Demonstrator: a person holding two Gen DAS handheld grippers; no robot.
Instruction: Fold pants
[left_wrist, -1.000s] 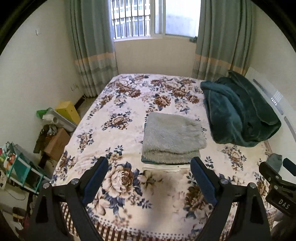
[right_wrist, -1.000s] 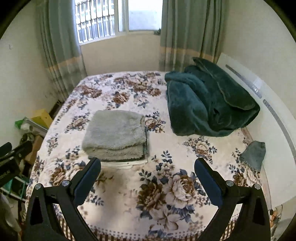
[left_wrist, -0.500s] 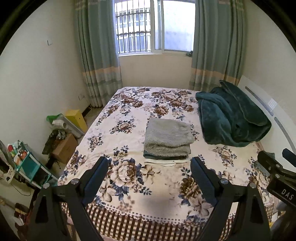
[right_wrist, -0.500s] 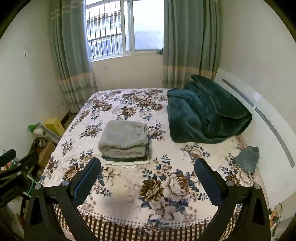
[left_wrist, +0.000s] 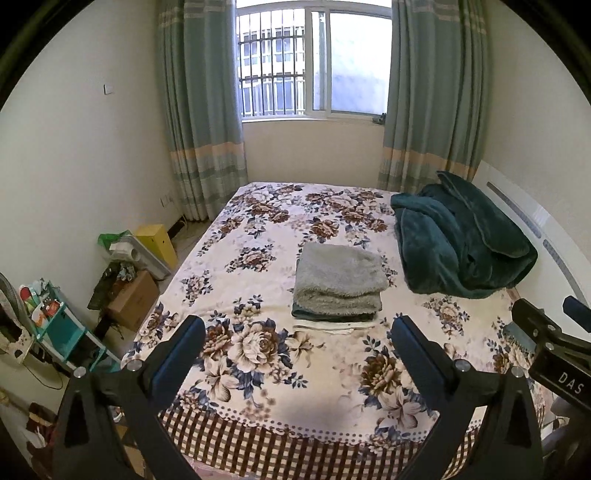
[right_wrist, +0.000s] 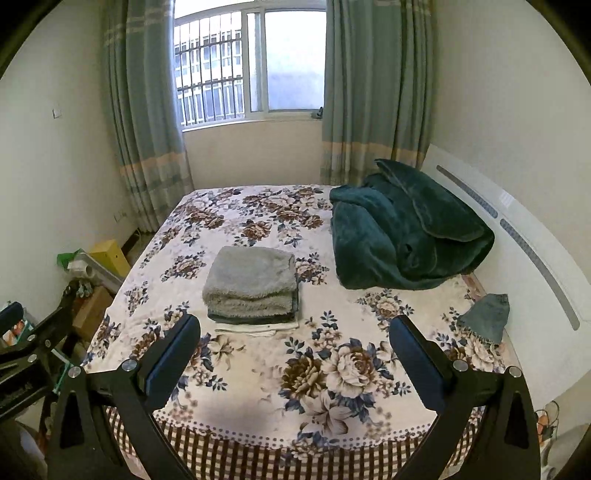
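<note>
Folded grey fleece pants (left_wrist: 338, 284) stacked on flower-print bedspread (left_wrist: 258, 236), left gripper (left_wrist: 295, 332) jaws opening with nothing between, right gripper (right_wrist: 295, 332) spread wide, empty, dark green plush blanket (right_wrist: 402, 229) beside.

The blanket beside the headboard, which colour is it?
Dark teal green blanket, clearest in the right wrist view.

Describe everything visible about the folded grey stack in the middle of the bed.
The grey stack is fluffy, fleece-like fabric folded into a neat rectangle of several layers, with a darker green layer at the bottom edge. It lies flat near the middle of the floral bedspread, on top of a thin white folded piece that sticks out toward the camera. Nothing else touches it; the dark green blanket lies apart to its right.
</note>
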